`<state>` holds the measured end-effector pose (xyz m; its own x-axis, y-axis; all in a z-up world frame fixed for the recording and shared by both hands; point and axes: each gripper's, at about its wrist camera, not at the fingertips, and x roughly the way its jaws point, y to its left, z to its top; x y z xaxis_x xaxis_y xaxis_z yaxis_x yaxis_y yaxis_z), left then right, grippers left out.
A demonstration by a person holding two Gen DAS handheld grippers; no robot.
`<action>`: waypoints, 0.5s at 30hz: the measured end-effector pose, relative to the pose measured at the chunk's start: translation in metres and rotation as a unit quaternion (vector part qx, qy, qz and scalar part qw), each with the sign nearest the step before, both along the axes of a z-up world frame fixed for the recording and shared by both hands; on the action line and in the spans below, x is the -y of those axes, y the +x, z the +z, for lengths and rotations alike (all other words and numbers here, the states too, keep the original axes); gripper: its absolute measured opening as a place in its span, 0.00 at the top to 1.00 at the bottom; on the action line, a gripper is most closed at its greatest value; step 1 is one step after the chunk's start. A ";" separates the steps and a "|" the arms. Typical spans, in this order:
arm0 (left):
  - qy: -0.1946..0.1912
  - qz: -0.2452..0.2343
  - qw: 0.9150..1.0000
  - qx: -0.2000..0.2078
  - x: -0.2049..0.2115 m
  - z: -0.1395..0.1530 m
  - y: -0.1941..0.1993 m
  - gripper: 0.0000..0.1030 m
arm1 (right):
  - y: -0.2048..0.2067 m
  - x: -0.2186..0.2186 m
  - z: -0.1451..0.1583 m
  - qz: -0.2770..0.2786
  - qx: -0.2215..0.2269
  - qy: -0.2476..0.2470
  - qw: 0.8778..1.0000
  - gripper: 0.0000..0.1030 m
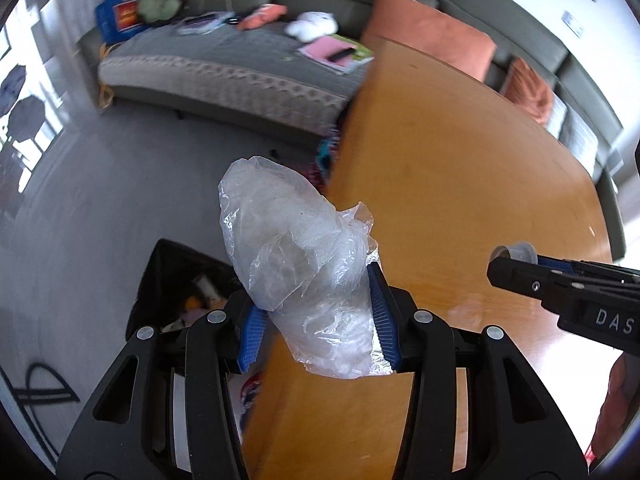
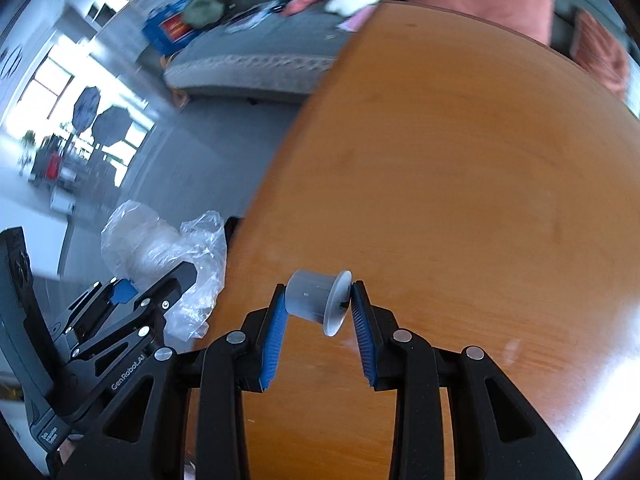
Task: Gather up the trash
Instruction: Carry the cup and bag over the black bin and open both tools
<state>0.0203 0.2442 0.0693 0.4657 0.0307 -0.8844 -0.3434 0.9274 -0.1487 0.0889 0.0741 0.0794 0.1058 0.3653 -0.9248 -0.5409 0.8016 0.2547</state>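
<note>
My left gripper [image 1: 316, 312] is shut on a crumpled clear plastic bag [image 1: 296, 264], which sticks up past the blue pads at the left edge of the wooden table [image 1: 460, 200]. Below and left of it stands a black bin [image 1: 180, 292] holding trash on the floor. My right gripper [image 2: 320, 304] is shut on a small grey plastic cup [image 2: 312, 300] lying sideways between the pads, over the table [image 2: 460, 180]. In the right wrist view the left gripper [image 2: 160, 288] and the bag [image 2: 160, 248] show at the left. In the left wrist view the right gripper [image 1: 516, 260] and the cup [image 1: 518, 252] enter from the right.
A grey sofa [image 1: 224, 72] with orange cushions [image 1: 432, 36], papers, a white soft item and a blue bag [image 1: 120, 12] runs along the back. Grey floor [image 1: 100, 200] lies left of the table. Bright windows [image 2: 60, 92] are at far left.
</note>
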 end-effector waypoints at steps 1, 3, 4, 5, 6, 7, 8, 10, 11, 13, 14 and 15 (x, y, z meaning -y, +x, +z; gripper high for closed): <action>-0.001 0.009 1.000 0.001 -0.010 0.000 -0.006 0.55 | -0.003 -0.008 0.000 0.008 0.000 -0.001 1.000 0.67; -0.002 0.026 1.000 0.000 -0.026 -0.002 -0.016 0.55 | -0.012 -0.030 -0.001 0.028 0.000 -0.001 1.000 0.67; -0.002 0.034 0.999 0.000 -0.032 -0.002 -0.020 0.55 | -0.015 -0.040 -0.001 0.036 0.000 -0.001 0.999 0.67; -0.003 0.042 0.999 0.000 -0.041 -0.003 -0.027 0.55 | -0.019 -0.055 -0.002 0.047 0.000 0.000 0.999 0.67; -0.004 0.052 0.999 -0.002 -0.051 -0.004 -0.033 0.55 | -0.023 -0.062 -0.002 0.055 0.000 0.001 0.998 0.67; -0.003 0.062 0.998 -0.003 -0.061 -0.005 -0.040 0.55 | -0.027 -0.074 -0.002 0.065 0.000 0.002 0.998 0.67; -0.003 0.071 0.997 -0.005 -0.069 -0.007 -0.046 0.55 | -0.033 -0.088 -0.003 0.077 0.001 0.004 0.997 0.67; -0.004 0.094 0.996 -0.011 -0.088 -0.012 -0.060 0.55 | -0.043 -0.110 -0.007 0.092 0.000 0.006 0.996 0.67; -0.005 0.104 0.994 -0.014 -0.095 -0.016 -0.068 0.55 | -0.049 -0.123 -0.010 0.102 -0.003 0.006 0.995 0.67; -0.011 0.127 0.991 -0.026 -0.115 -0.027 -0.084 0.55 | -0.058 -0.142 -0.018 0.120 -0.006 0.001 0.993 0.67; -0.013 0.138 0.990 -0.032 -0.124 -0.032 -0.092 0.55 | -0.063 -0.150 -0.022 0.128 -0.007 -0.003 0.992 0.67; -0.013 0.145 0.989 -0.036 -0.130 -0.035 -0.096 0.55 | -0.069 -0.164 -0.028 0.141 -0.011 -0.009 0.990 0.67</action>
<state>-0.0761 0.3743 0.0340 0.3763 0.1308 -0.9172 -0.6049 0.7846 -0.1362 0.0199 0.2385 0.0513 -0.0188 0.3613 -0.9322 -0.7384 0.6237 0.2566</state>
